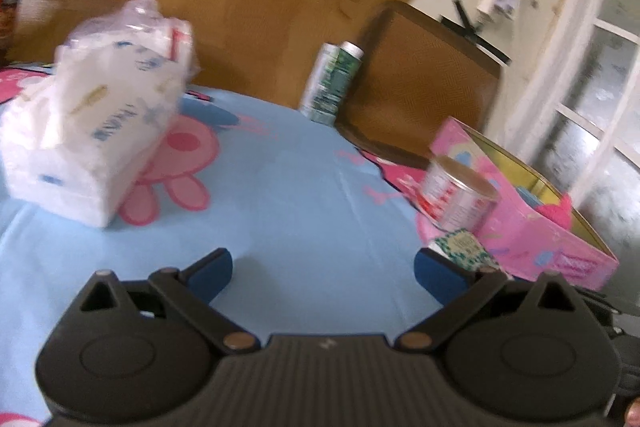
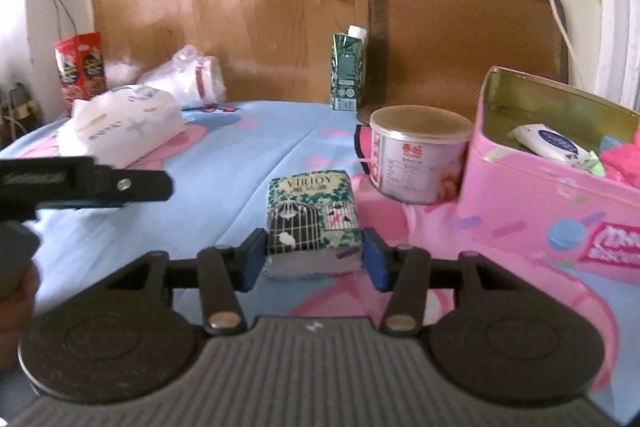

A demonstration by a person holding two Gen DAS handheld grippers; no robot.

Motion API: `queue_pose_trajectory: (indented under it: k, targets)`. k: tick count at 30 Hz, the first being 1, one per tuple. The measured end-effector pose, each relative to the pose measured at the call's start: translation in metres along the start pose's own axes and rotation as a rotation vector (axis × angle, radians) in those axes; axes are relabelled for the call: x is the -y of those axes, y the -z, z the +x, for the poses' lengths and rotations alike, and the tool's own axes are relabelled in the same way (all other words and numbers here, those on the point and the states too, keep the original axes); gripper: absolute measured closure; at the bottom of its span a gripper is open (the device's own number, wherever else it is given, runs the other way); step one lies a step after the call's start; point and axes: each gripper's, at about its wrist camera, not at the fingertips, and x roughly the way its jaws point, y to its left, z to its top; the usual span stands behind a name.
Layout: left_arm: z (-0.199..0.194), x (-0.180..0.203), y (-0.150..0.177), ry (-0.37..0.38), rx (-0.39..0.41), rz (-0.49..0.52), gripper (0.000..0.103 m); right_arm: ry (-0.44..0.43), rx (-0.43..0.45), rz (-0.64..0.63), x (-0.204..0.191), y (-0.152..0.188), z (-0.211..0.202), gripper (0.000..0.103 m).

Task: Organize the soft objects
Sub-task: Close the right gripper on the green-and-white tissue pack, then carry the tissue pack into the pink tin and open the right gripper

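Observation:
A small green patterned tissue pack (image 2: 312, 215) lies on the blue and pink bedsheet (image 2: 224, 187). My right gripper (image 2: 314, 261) is shut on it, a blue pad against each side of its near end. The same pack (image 1: 464, 247) shows just past my left gripper's right fingertip. My left gripper (image 1: 324, 267) stands open over bare sheet with nothing between its fingers. A large white tissue pack (image 1: 92, 131) (image 2: 124, 131) lies at the left. The open pink tin box (image 2: 540, 203) (image 1: 536, 227) at the right holds a white wipes pack (image 2: 548, 143) and a pink cloth (image 2: 624, 163).
A round can (image 2: 416, 159) stands against the pink box. A green carton (image 2: 348, 71) and a brown chair back (image 2: 460, 39) are behind. A plastic bag of white items (image 2: 192, 75) and a red snack bag (image 2: 82, 67) sit far left. A hand shows at the left edge.

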Motion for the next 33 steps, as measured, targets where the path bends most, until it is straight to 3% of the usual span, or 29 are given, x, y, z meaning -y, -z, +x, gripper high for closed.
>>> queue_pose_trajectory:
  k: [3,6,8,11,13,20,25,28,30,32,33]
  targets:
    - [0.003,0.014,0.003,0.103,-0.047,-0.004,0.005,0.007,0.004,0.015,0.012,0.015,-0.025,0.049]
    - [0.016,0.038,0.005,0.275,-0.145,-0.048,0.011,0.043,0.003,0.042,0.024,0.029,-0.042,0.047]
    - [0.027,0.061,0.008,0.323,-0.197,-0.022,0.015,0.06,0.01,0.059,0.025,0.032,-0.042,0.046]
    - [0.048,0.091,0.013,0.338,-0.285,0.023,0.033,0.062,0.01,0.057,0.026,0.037,-0.04,0.044]
    - [0.057,0.108,0.013,0.346,-0.31,0.062,0.053,0.049,0.008,0.042,0.024,0.039,-0.036,0.047]
    - [0.057,0.162,-0.029,0.421,-0.221,0.171,0.051,0.097,0.2,0.002,0.038,0.026,-0.066,0.049]
    - [0.107,0.207,-0.06,0.41,-0.181,0.247,0.048,0.191,0.29,0.059,0.08,-0.004,-0.061,0.048]
    - [0.15,0.223,-0.072,0.317,-0.17,0.234,0.037,0.251,0.28,0.11,0.116,-0.021,-0.037,0.045]
    - [0.163,0.227,-0.076,0.234,-0.168,0.223,0.037,0.279,0.256,0.116,0.138,-0.03,-0.016,0.04]
    - [0.157,0.224,-0.078,0.245,-0.149,0.2,0.036,0.342,0.22,0.102,0.149,-0.034,0.001,0.039]
    - [0.15,0.222,-0.077,0.258,-0.133,0.203,0.031,0.346,0.219,0.118,0.152,-0.033,-0.002,0.039]
